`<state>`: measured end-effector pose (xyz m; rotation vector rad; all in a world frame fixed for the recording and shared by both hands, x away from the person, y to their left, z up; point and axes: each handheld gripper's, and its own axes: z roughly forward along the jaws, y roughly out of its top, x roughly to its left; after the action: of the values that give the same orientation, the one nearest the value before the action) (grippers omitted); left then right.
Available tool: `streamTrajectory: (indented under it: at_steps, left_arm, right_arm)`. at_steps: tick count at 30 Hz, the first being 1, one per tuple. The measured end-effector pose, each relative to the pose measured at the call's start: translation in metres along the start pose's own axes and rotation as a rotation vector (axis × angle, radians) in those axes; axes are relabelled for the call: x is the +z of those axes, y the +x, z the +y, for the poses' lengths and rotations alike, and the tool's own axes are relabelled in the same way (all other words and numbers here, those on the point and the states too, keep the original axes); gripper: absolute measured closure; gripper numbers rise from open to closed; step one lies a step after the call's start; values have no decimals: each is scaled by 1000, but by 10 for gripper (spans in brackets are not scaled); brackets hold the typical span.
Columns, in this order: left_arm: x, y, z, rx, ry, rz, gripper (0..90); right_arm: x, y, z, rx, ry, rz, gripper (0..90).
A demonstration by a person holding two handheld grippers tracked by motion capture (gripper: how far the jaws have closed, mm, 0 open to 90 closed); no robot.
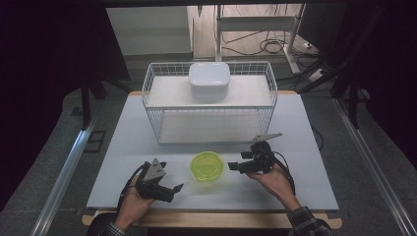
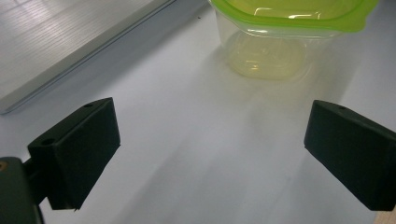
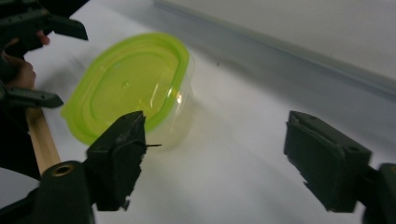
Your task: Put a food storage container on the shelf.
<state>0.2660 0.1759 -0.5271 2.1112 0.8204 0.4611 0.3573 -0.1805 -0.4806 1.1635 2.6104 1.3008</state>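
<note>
A: Taking the green-lidded container (image 1: 207,166) as our landmark, we start at its left: our left gripper (image 1: 173,188) sits just off that side, low over the white table (image 1: 123,147), jaws spread wide with nothing between them.

B: Agreed. In the left gripper view the container (image 2: 280,42) lies ahead and apart from both black jaws, so we have no hold on it.

A: The container itself stands upright on the table, in front of the wire shelf rack (image 1: 162,105). It looks like a clear, soft-cornered plastic tub with a glossy lime lid pressed on, the rim flaring out past the walls.

B: To its right, our right gripper (image 1: 231,167) points at the container and stands close beside it. In the right gripper view the container (image 3: 135,84) is off to one side of the jaws rather than between them. They stand fairly wide and grip nothing.

A: So we judge the work barely begun: the container is closed, untouched, and still on the table.

B: What seems left is taking hold of it, then perhaps moving it to the rack behind, where a white lidded box (image 1: 209,80), matte and rounded, already sits on the upper shelf.
</note>
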Motion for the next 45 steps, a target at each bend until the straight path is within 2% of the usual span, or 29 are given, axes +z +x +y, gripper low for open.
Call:
streamTrajectory:
  at_steps: [4,8,12,15,20,26,33,34,45]
  left_arm:
    - [1,-1,0,5,5,-2,32]
    - [1,-1,0,5,7,-2,33]
    - [1,-1,0,12,14,-2,34]
    - [1,-1,0,14,16,-3,35]
    - [1,-1,0,15,17,-5,36]
    - [1,-2,0,17,17,-5,37]
    - [1,-2,0,21,20,-7,39]
    - [1,-2,0,21,20,-7,39]
    - [1,-2,0,21,18,-6,39]
  right_arm:
    - [3,-2,10,19,-4,25,263]
    - [11,-2,19,6,7,39,309]
    - [22,-4,25,33,30,101,373]
    - [31,-5,28,39,51,127,424]
    - [41,-9,32,76,77,178,509]
    - [50,-16,32,142,107,248,621]
    - [54,-20,31,208,135,312,771]
    - [54,-20,31,231,142,333,799]
    - [48,-14,30,249,130,357,813]
